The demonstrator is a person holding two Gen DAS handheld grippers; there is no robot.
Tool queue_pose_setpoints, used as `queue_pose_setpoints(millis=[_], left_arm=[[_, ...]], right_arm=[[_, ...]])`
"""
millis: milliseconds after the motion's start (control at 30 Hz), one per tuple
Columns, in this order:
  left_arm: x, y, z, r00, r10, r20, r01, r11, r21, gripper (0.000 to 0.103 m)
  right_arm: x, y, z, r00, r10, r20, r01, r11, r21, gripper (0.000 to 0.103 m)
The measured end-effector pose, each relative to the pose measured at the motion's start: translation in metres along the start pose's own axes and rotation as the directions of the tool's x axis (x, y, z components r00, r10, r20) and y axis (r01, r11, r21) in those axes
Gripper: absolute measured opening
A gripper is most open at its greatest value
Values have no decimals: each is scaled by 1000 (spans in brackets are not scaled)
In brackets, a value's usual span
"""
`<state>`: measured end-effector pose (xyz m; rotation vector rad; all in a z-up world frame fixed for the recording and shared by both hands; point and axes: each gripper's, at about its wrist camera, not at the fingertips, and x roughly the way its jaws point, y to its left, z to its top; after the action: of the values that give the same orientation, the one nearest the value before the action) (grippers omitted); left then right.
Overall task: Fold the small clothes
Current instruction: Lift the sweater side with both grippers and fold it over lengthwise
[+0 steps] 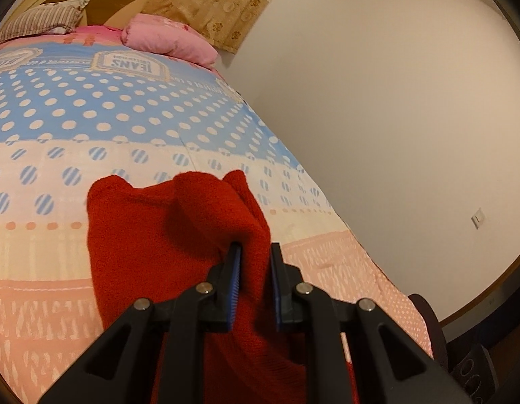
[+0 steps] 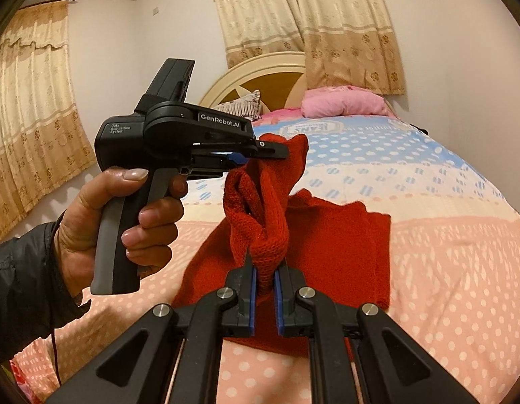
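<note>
The left tongs and the right tongs are each clamped on a bunched edge of the red knitted garment, holding it up over the dotted pink-and-blue bedspread, its far part draped there.

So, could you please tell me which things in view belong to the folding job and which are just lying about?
Belongs to the job:
- red knit, partly lifted off the bed
- left tongs, shut on the knit
- right tongs, shut on the knit

Just lying about:
- pink pillow
- striped pillow
- curtains
- headboard
</note>
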<state>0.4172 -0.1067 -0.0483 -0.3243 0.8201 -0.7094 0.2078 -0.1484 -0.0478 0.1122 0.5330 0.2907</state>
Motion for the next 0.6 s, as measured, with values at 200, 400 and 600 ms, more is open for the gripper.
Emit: queue_pose_setpoints(millis=[200,400,600], left_arm=[[20,-11,-6,999,11,-37,-11,1000,22,17],[37,-24,-11,998,5,-69,-2,999,43,15],[56,-36,-18,994,13,-109,-4,997,76,14]], right_arm=[[-3,-12,-8,1000,-9,-12,10,999,36,8],[-8,-25,-18,999,-21,-28,23,997,74,8],[-9,-40,-30,998,-33,-51,39,992,117,8]])
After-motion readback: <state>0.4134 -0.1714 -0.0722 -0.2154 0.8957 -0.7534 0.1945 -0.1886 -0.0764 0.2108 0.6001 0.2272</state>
